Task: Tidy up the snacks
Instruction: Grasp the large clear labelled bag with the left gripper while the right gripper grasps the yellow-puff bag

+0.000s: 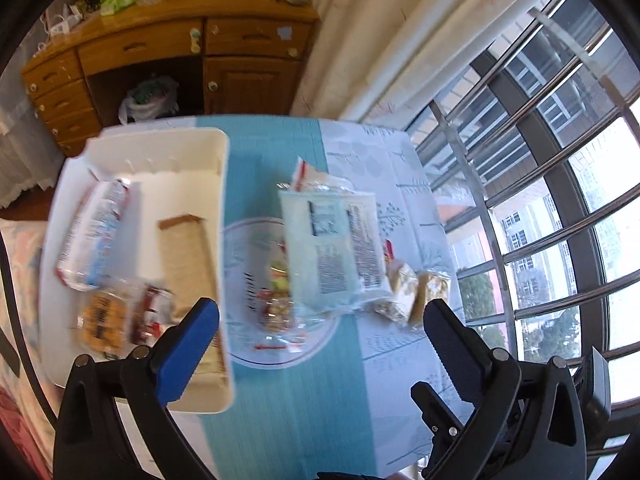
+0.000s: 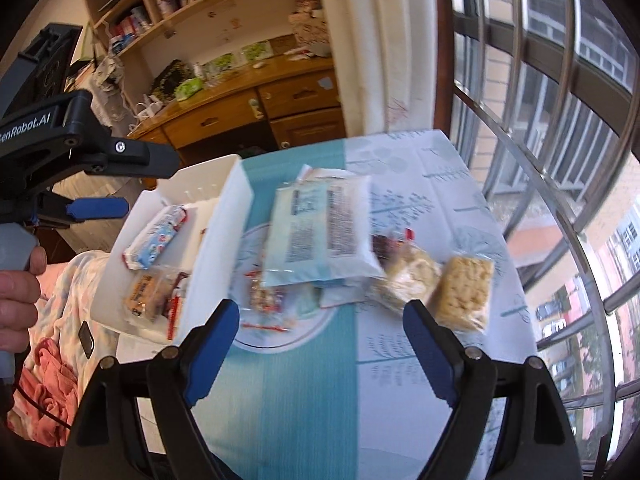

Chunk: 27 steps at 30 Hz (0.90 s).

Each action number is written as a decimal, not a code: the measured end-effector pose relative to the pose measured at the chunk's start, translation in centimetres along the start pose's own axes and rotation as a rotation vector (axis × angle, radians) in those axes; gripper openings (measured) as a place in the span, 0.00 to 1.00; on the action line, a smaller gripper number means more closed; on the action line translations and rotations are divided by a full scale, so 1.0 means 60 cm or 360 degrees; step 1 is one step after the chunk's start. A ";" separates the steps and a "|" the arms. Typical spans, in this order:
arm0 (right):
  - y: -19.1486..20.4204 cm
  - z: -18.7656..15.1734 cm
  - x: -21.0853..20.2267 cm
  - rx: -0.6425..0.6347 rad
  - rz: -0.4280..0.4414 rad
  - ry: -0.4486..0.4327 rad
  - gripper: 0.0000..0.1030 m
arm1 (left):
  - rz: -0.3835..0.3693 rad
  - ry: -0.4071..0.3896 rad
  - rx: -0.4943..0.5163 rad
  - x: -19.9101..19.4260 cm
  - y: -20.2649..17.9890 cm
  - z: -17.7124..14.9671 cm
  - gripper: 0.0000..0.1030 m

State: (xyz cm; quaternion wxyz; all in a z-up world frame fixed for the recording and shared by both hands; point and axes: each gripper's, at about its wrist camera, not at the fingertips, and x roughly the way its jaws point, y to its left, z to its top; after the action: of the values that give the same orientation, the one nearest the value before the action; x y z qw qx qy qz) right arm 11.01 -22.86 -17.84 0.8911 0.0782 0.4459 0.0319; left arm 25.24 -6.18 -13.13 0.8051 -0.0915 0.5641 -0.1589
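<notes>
Fingers spread wide on my right gripper [image 2: 320,340], nothing between the 2 blue pads; it hangs above the teal strip of the tablecloth [image 2: 304,400]. At 12 o'clock from it lies the pale blue snack packet [image 2: 320,232], printed side up, resting across a round plate [image 2: 280,336] with small wrapped sweets under its near edge. At 1 o'clock, 2 clear-wrapped rice cakes [image 2: 464,296] lie side by side on the white patterned cloth, just beside the packet. At 10 o'clock stands the white tray [image 2: 216,240], touching the plate's side; it holds a blue-and-white wrapped bar [image 2: 154,240] and a small cookie pack [image 2: 142,298].

My left gripper [image 1: 320,328] is also parted wide and empty, hovering over the same plate [image 1: 240,280]. From it, the packet [image 1: 332,248] sits at 12 o'clock and the tray [image 1: 160,148] at 10 o'clock, with a tan wafer pack [image 1: 188,256] along its right wall. A wooden desk [image 1: 168,48] stands beyond the table.
</notes>
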 end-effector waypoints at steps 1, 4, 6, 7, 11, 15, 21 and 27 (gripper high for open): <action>-0.012 0.002 0.003 0.0023 0.0000 0.0011 0.83 | -0.0005 0.0020 -0.0009 0.011 -0.005 0.003 0.99; -0.051 0.005 0.015 0.0100 -0.0004 0.0049 0.83 | 0.0014 0.0089 -0.0036 0.050 -0.021 0.011 0.99; -0.080 0.007 0.027 0.0163 -0.0016 0.0085 0.83 | 0.0033 0.0130 -0.0053 0.076 -0.030 0.016 0.99; -0.092 0.006 0.033 0.0191 -0.0022 0.0104 0.83 | 0.0039 0.0150 -0.0064 0.090 -0.033 0.019 0.99; -0.140 0.002 0.061 0.0301 -0.0055 0.0182 0.83 | 0.0090 0.0245 -0.0110 0.146 -0.039 0.027 0.99; -0.173 0.002 0.091 0.0348 -0.0088 0.0238 0.83 | 0.0138 0.0341 -0.0160 0.204 -0.042 0.034 0.99; -0.208 -0.001 0.135 0.0364 -0.0134 0.0310 0.83 | 0.0218 0.0426 -0.0207 0.279 -0.044 0.047 0.99; -0.230 -0.003 0.172 0.0351 -0.0157 0.0374 0.83 | 0.0346 0.0466 -0.0225 0.329 -0.044 0.061 0.99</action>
State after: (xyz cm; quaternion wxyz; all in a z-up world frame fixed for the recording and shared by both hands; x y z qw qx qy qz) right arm 16.89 -35.12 -28.44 0.8193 0.1493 0.5511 -0.0521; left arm 34.47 -15.85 -28.33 0.7184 -0.0623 0.6916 -0.0425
